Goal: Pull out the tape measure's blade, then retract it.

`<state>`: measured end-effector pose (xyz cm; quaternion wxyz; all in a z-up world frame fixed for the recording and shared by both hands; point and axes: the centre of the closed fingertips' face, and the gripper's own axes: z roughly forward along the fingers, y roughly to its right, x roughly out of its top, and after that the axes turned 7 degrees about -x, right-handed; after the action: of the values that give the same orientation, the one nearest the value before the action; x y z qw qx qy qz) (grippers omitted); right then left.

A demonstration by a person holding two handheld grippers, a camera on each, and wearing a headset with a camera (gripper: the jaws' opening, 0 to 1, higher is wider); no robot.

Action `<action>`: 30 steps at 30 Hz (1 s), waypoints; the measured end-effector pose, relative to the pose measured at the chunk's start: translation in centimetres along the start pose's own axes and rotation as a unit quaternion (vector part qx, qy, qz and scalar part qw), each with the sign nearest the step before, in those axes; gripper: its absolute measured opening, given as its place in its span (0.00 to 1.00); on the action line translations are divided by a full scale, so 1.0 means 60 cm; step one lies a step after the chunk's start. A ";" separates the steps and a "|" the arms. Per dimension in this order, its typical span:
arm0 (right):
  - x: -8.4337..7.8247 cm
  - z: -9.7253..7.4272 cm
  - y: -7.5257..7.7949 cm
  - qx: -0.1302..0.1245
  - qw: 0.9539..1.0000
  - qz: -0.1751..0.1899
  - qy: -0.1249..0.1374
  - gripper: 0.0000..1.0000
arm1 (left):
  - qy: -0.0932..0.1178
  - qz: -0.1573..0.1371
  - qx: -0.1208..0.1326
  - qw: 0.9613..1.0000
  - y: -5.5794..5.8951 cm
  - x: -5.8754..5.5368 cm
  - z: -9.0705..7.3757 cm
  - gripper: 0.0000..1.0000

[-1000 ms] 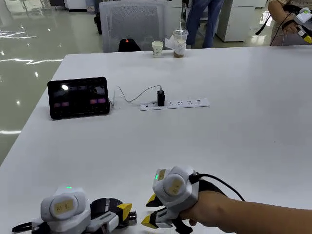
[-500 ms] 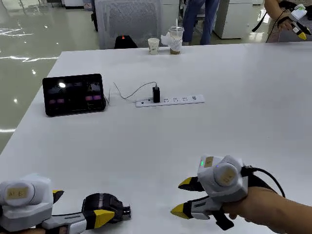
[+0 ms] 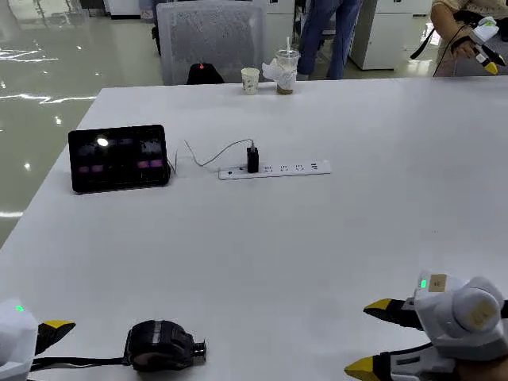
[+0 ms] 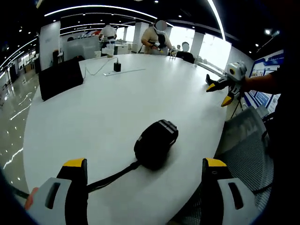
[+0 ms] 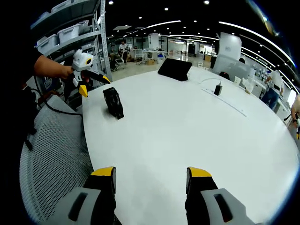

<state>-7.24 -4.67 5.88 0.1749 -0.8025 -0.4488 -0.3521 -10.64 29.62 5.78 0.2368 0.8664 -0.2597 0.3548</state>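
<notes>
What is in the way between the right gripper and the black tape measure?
Nothing visible. Just bare white table lies between the open right gripper and the tape measure. The tablet and power strip sit farther back, out of that path.

We log a wide white table (image 3: 317, 222) with a rounded edge, standing on a glossy pale floor (image 3: 40, 79) that mirrors the lamps. A grey mesh chair (image 3: 210, 36) is drawn up at its far side, with white cabinets (image 3: 381, 32) beyond. The right gripper view gives a dark ceiling with long light strips (image 5: 161, 22) and spot lamps, and metal shelving (image 5: 70, 33) carrying plastic bins.
</notes>
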 end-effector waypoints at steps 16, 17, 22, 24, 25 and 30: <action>-0.096 -0.055 0.048 -0.040 0.998 0.045 -0.010 0.85 | -0.015 -0.017 0.001 1.000 -0.005 -0.038 -0.019 0.99; -0.099 -0.059 0.050 -0.042 0.998 0.051 -0.010 0.86 | -0.016 -0.014 0.004 1.000 -0.008 -0.038 -0.020 0.99; -0.106 -0.066 0.060 -0.046 0.998 0.049 -0.004 0.93 | -0.024 0.000 0.011 1.000 -0.016 -0.040 -0.026 0.99; -0.107 -0.066 0.064 -0.045 0.998 0.048 -0.006 0.95 | -0.028 0.006 0.009 1.000 -0.017 -0.041 -0.026 0.99; -0.106 -0.067 0.066 -0.044 0.998 0.049 -0.006 0.96 | -0.031 0.014 0.010 0.999 -0.018 -0.041 -0.026 0.99; -0.104 -0.071 0.064 -0.039 0.998 0.043 -0.009 0.99 | -0.034 0.017 0.008 0.999 -0.017 -0.040 -0.026 0.99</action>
<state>-7.92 -13.00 4.45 0.1543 -0.8302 -0.4014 -0.3547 -12.20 31.99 4.77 0.2146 0.8753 -0.2796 0.3310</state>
